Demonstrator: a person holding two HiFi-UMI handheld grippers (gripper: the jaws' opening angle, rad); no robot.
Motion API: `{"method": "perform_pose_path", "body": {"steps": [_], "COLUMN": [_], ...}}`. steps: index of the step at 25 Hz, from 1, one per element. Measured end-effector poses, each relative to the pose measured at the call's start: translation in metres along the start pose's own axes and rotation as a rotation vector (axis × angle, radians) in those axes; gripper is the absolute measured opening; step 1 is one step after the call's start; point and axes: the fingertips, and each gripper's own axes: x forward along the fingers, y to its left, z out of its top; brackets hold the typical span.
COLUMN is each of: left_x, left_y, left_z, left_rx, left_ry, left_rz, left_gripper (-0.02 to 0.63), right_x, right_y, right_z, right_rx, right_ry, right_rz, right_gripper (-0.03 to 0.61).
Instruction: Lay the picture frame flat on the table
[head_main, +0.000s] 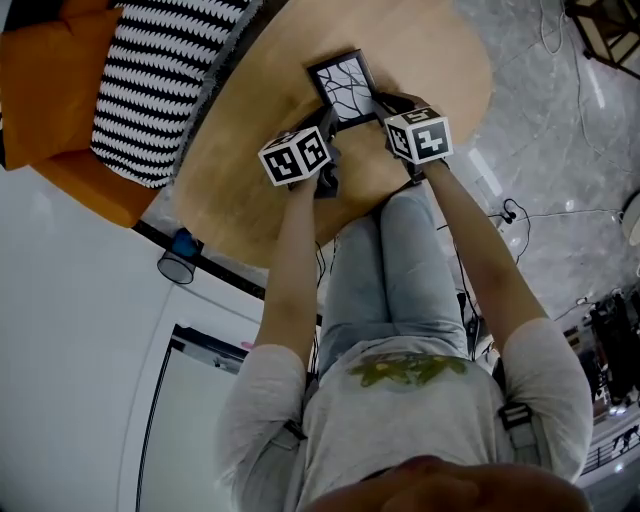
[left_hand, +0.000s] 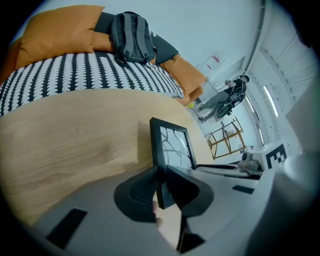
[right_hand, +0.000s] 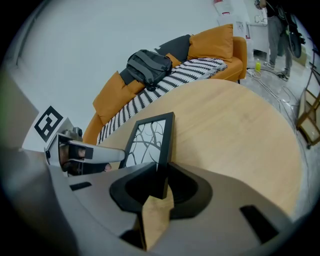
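Note:
The picture frame (head_main: 345, 88) is black with a branch pattern behind its glass. It stands on edge over the round wooden table (head_main: 240, 130), leaning back a little. My left gripper (head_main: 328, 128) is shut on the frame's left edge near the bottom. In the left gripper view that black edge (left_hand: 159, 150) is pinched between the two pads. My right gripper (head_main: 386, 106) is shut on the right edge, and its view shows the frame (right_hand: 150, 140) rising from between its jaws. I cannot tell whether the bottom edge touches the tabletop.
An orange sofa (left_hand: 55, 30) with a black-and-white striped cover (head_main: 160, 80) borders the table's far side, and a grey backpack (right_hand: 147, 65) lies on it. A small blue and black thing (head_main: 180, 257) sits on the floor by the table. A person (left_hand: 225, 95) stands far off by a wooden rack (left_hand: 225, 137).

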Motion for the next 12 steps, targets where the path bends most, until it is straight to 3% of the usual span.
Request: {"method": "perform_pose_path", "body": {"steps": [12], "left_x": [0.019], "left_y": [0.013], "left_z": [-0.01], "left_rx": [0.005], "left_ry": [0.056], "left_rz": [0.024], "left_gripper": [0.069], "right_x": [0.019], "right_y": [-0.009], "right_z": [-0.01], "right_rx": [-0.012], "right_ry": [0.043], "right_rz": [-0.019], "right_gripper": [0.078]}}
